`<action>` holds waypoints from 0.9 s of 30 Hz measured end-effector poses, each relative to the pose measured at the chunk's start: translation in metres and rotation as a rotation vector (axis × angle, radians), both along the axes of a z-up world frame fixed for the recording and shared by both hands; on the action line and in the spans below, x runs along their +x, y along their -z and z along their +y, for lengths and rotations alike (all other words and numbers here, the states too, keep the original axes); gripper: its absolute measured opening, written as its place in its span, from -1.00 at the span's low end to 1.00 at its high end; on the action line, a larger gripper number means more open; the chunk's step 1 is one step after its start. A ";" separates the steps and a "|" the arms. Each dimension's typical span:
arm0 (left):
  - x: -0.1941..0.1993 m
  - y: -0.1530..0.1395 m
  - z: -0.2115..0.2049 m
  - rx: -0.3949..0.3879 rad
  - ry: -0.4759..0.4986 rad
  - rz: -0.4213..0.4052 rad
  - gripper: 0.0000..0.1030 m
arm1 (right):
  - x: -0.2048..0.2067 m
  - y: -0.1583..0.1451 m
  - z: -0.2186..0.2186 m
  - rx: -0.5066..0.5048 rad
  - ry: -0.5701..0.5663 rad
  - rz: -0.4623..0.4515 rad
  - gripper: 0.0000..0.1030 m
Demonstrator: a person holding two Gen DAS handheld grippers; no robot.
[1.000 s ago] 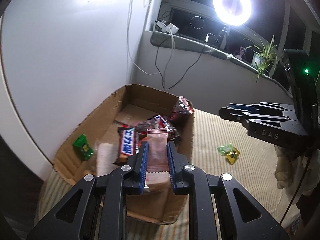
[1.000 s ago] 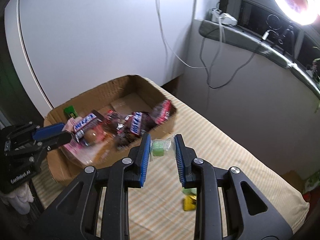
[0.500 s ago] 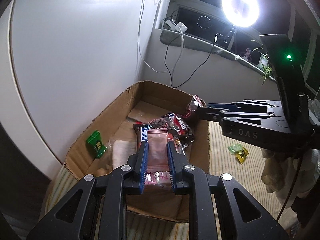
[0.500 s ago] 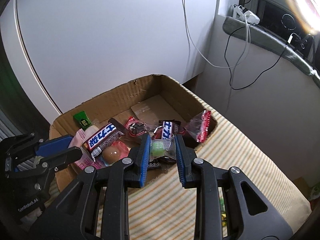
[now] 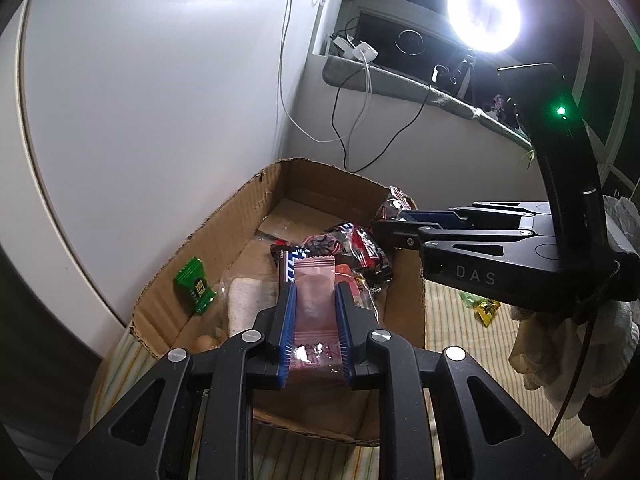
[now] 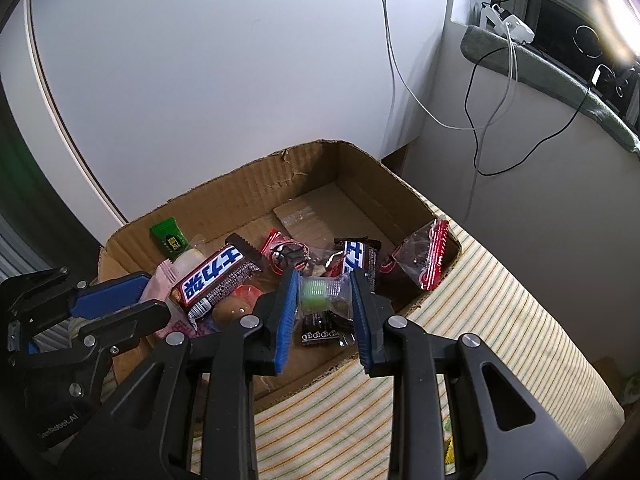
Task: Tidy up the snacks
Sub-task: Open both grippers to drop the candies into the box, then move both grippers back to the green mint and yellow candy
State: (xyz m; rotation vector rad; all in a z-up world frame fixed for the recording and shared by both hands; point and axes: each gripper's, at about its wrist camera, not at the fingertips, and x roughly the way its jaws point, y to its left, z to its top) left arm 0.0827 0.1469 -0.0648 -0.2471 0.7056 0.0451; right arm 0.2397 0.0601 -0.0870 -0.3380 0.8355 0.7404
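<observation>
A cardboard box (image 5: 248, 216) (image 6: 256, 192) sits on the striped cloth and holds several wrapped snacks, among them a Snickers bar (image 6: 216, 276) and a green packet (image 5: 195, 286) (image 6: 170, 238). My left gripper (image 5: 315, 312) is shut on a pink snack packet (image 5: 314, 300) above the box's near end; it also shows in the right wrist view (image 6: 116, 304). My right gripper (image 6: 325, 300) is shut on a clear-wrapped green candy (image 6: 320, 294) over the box's near edge; it also shows in the left wrist view (image 5: 396, 224).
A yellow-green candy wrapper (image 5: 482, 308) lies on the striped cloth (image 6: 500, 300) right of the box. A white wall stands behind the box. Cables hang from a windowsill (image 5: 400, 80) with a bright ring light (image 5: 484, 12).
Both grippers have moved toward the box with their snacks. The right gripper has come from over the cloth to above the box's near edge.
</observation>
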 end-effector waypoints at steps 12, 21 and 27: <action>-0.002 -0.002 -0.001 0.013 -0.009 -0.003 -0.24 | -0.005 -0.007 -0.002 0.013 0.015 -0.031 0.33; -0.006 -0.006 -0.006 0.021 -0.011 -0.007 -0.08 | -0.008 -0.016 -0.021 0.026 0.041 -0.042 0.35; -0.008 -0.010 -0.018 0.023 0.006 -0.020 -0.08 | -0.009 -0.023 -0.045 0.037 0.067 -0.051 0.35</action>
